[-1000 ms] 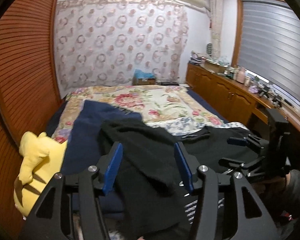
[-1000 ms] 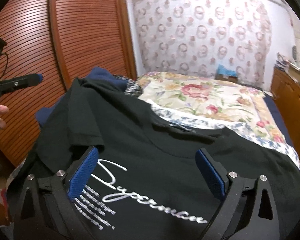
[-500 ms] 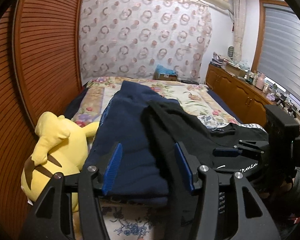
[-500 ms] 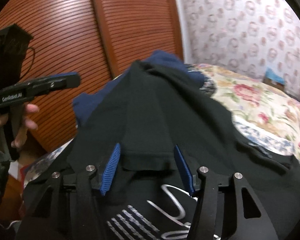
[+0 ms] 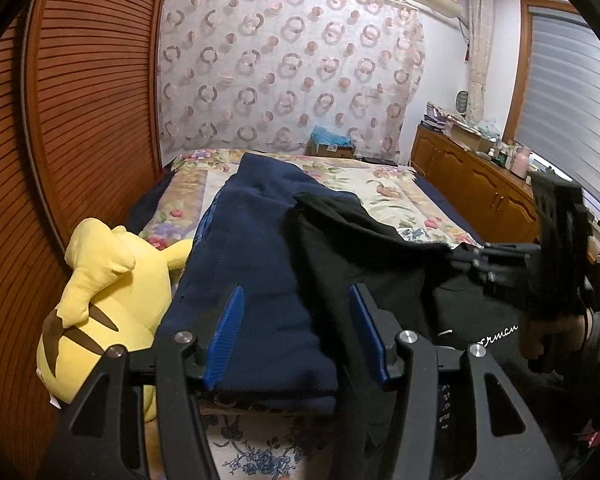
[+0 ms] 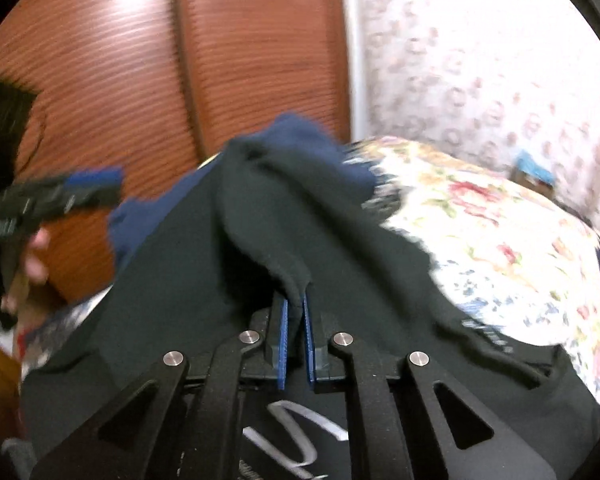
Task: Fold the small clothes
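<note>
A black T-shirt [image 5: 360,264] with white script lies across the near end of the bed, partly over a navy garment [image 5: 260,240]. In the right wrist view, my right gripper [image 6: 294,302] is shut on a raised fold of the black T-shirt's [image 6: 180,280] sleeve edge, and the cloth bunches up between the blue pads. The same gripper [image 5: 460,254] shows at the right of the left wrist view, held by a hand. My left gripper [image 5: 296,292] hovers over the navy garment's near end. Its jaws stand half apart, with nothing pinched between them.
A yellow plush toy [image 5: 100,280] sits at the bed's left edge against slatted wooden doors [image 5: 80,120]. The floral quilt [image 5: 380,188] stretches behind the clothes. A wooden cabinet [image 5: 480,188] crowded with small items runs along the right wall.
My right gripper went from wide open to shut on the T-shirt's sleeve edge while swinging left. The left gripper shifted left and down, bringing the plush toy fully into view.
</note>
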Demonstrator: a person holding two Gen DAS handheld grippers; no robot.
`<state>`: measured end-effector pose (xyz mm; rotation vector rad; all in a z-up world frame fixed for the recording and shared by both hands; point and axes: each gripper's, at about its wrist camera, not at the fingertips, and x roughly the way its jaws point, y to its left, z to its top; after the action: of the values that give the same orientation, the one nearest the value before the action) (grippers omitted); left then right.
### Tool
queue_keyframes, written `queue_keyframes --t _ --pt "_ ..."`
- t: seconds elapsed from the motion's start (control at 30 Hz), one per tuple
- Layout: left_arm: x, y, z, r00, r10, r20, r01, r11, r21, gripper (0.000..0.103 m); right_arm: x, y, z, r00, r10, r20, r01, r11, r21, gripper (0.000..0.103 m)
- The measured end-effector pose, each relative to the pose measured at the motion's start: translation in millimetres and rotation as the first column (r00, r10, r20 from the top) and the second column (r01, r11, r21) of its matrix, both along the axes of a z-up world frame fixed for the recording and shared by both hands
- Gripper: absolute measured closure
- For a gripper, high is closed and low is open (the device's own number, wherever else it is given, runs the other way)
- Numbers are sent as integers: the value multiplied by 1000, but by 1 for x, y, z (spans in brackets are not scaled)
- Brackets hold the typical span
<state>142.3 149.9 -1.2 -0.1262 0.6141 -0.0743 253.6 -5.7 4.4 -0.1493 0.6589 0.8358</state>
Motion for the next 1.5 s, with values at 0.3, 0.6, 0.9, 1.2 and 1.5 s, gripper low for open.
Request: queue_keyframes --t 0.3,0.6,0.9,1.2,1.5 --pt "23 -12 5 1000 -13 4 13 999 40 49 26 -12 -9 993 -109 -46 109 994 -10 98" --pt "78 -34 7 997 -64 -40 70 982 177 49 33 -34 12 974 -227 30 227 973 -26 76" --pt "125 -24 -1 992 -20 -121 44 978 203 49 16 -68 20 970 -235 61 236 972 -11 71" --pt "134 -10 15 996 38 -76 -20 975 221 49 -4 -100 21 965 -254 62 254 967 7 70" --pt "94 -32 33 999 -33 6 32 989 142 49 -12 -144 23 942 -332 54 332 943 -3 59"
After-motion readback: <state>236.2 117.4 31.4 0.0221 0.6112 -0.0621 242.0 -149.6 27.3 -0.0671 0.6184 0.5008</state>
